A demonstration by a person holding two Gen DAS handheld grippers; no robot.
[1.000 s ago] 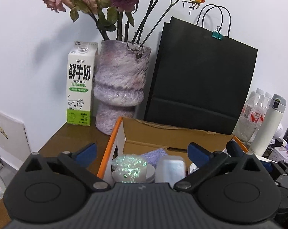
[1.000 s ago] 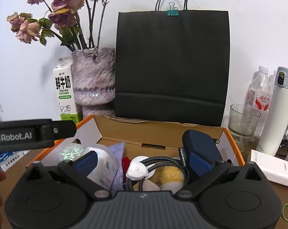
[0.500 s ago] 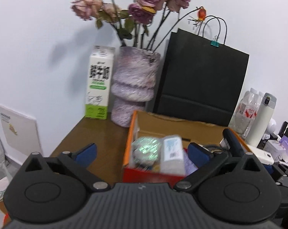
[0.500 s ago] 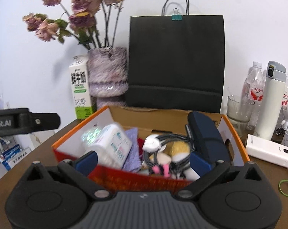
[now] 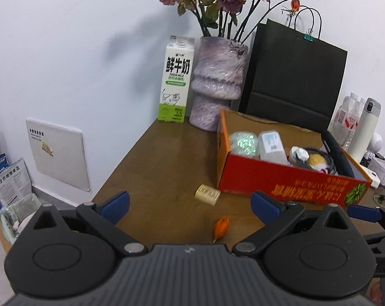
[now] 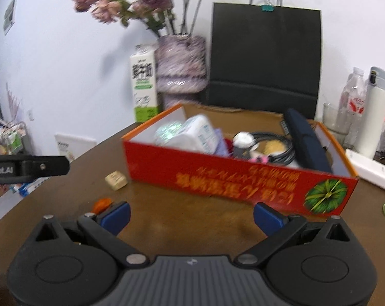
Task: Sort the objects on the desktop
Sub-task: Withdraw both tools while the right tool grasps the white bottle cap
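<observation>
A red and orange cardboard box sits on the brown desk and holds a tissue pack, a glittery ball, a coiled cable with a white plug and a dark blue case. A small tan block and an orange dried flower bud lie on the desk in front of the box. My left gripper is open and empty, short of the block. My right gripper is open and empty, in front of the box.
A milk carton, a purple vase of dried roses and a black paper bag stand at the back wall. Bottles, a white flask and a white power bank are at the right. The desk edge drops off at the left.
Both grippers have pulled back from over the box toward the desk's front. The box's red front, the tan block and the orange bud have come into view.
</observation>
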